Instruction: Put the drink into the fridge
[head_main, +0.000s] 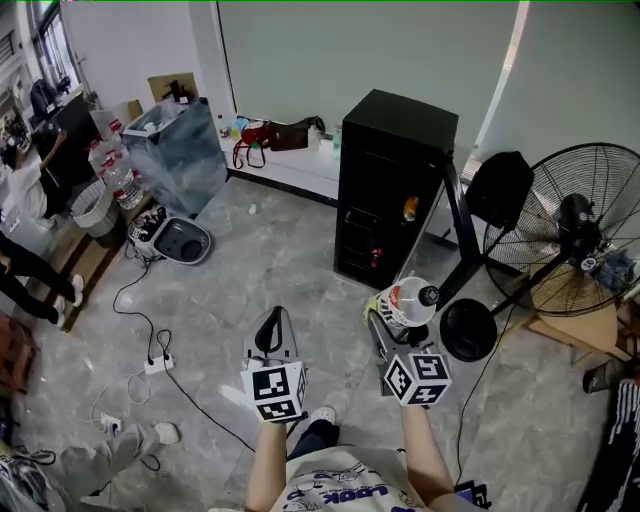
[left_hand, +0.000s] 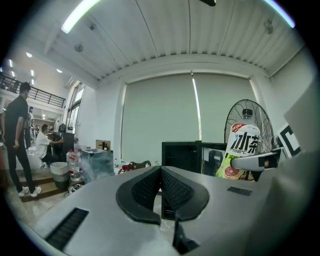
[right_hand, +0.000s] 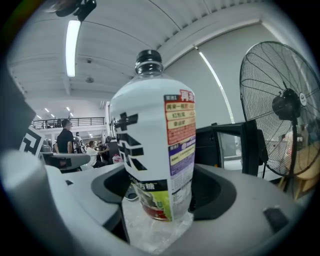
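White-labelled with black characters and capped in black, the drink bottle (right_hand: 152, 135) stands upright in the right gripper (right_hand: 164, 196). The gripper's two dark pads are clamped on the bottle's lower body from either side. A grapefruit picture shows at the foot of the label.

In the head view the bottle sits in the lower centre-right of the frame, held over the grey marbled floor (head_main: 300, 260). Just beyond it, toward the upper centre, stands the black fridge (head_main: 395, 185). Its door (head_main: 458, 215) is swung open toward the right of the frame, and something orange and something red show inside. The bottle is outside the fridge, near its open front.

The left gripper (left_hand: 161, 172) is at the lower centre-left of the head view, beside the right one. Its jaws are pressed together with nothing between them.

To the right of the fridge stands a large black floor fan (head_main: 570, 225). In the upper left are a clear plastic bin (head_main: 178, 145) and wrapped water bottles (head_main: 113, 172). Below them a grey round device (head_main: 182, 240) lies on the floor. Lower left, a white power strip (head_main: 158, 364) lies among black cables. Bags (head_main: 275, 133) rest on a low white ledge at the wall, and people stand at the left edge.
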